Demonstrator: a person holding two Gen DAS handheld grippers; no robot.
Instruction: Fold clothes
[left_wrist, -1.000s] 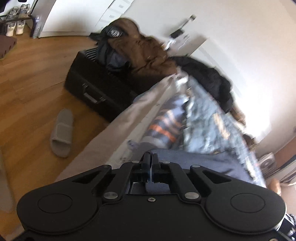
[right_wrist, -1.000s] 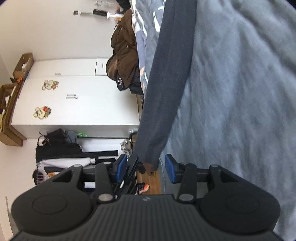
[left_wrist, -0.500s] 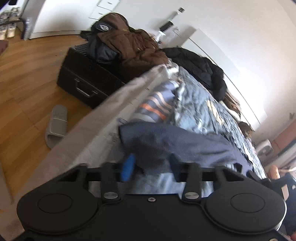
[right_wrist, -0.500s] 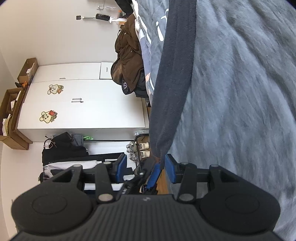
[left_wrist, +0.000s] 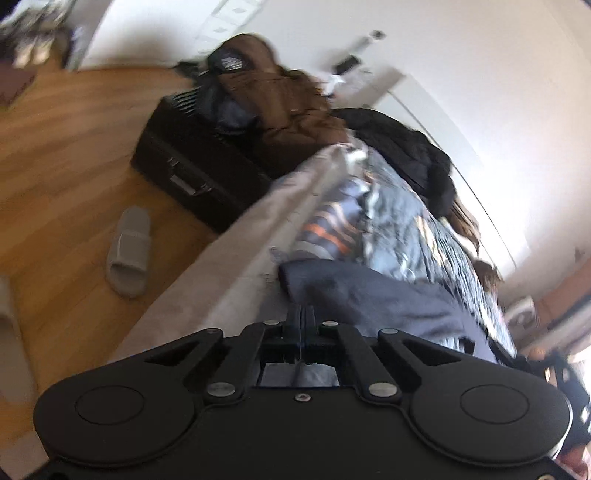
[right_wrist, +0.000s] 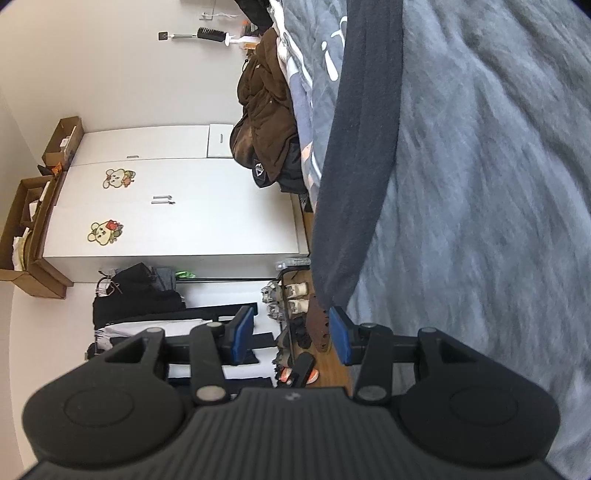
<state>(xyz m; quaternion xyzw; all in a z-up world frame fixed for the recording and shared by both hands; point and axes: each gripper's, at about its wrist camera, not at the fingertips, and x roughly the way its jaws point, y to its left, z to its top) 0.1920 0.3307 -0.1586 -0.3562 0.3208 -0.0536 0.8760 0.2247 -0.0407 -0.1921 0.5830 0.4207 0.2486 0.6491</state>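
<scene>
On the bed (left_wrist: 236, 280), near its edge: one dark navy garment (left_wrist: 373, 295), spread across the patterned blue bedding (left_wrist: 399, 218) and lying just ahead of the left gripper (left_wrist: 302, 317). Left gripper: fingers pressed together with no gap visible between them; whether any cloth is pinched there cannot be told, as the view is blurred by motion.

Right gripper (right_wrist: 291, 334): blue-padded fingers (right_wrist: 242, 334) set wide apart. A long navy sleeve (right_wrist: 354, 147) of the garment runs down the frame along a grey fleece blanket (right_wrist: 480, 221); its end sits just above the right-hand pad, between the fingers' line and the blanket, not clamped.

Beside the bed, left wrist view: black suitcase (left_wrist: 192, 173) on a wooden floor (left_wrist: 66, 155), heaped with a brown jacket (left_wrist: 291, 107) and darker clothing. One grey slipper (left_wrist: 129, 251) lies on the floor, well apart from the suitcase. A black coat (left_wrist: 410, 155) rests at the far end of the bed against the white wall.

Right wrist view, background: white wardrobe (right_wrist: 173, 206) bearing two cartoon stickers, cardboard boxes (right_wrist: 33, 229) stacked on it, a hairbrush (right_wrist: 207, 35) hanging on the wall, shoes (right_wrist: 295, 295) on a rack by the wardrobe's foot.
</scene>
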